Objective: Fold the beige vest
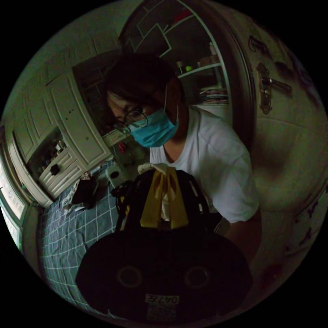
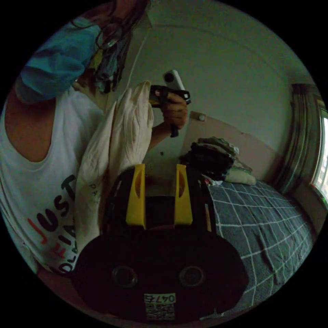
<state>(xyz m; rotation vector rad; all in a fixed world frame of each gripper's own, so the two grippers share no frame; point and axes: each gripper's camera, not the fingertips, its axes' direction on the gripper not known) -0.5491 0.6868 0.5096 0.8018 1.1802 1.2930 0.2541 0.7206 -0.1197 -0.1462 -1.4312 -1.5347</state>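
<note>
The beige vest [image 2: 128,126] hangs bunched and lengthwise in front of the person's white T-shirt in the right gripper view. Its top is pinched by my left gripper [image 2: 152,97], which a hand holds raised. In the left gripper view the left gripper [image 1: 164,172] has its yellow jaws pressed together on a bit of the beige vest [image 1: 150,167] that pokes out at their tips. My right gripper [image 2: 159,168] stands open just right of the hanging vest, with its yellow jaws apart and nothing between them.
A bed with a blue checked sheet [image 2: 270,222] lies below. A pile of folded clothes [image 2: 213,155] sits at its head by the wall. Dark items [image 1: 83,194] lie on the sheet near white cupboards [image 1: 73,126]. A door [image 1: 283,136] stands behind the person.
</note>
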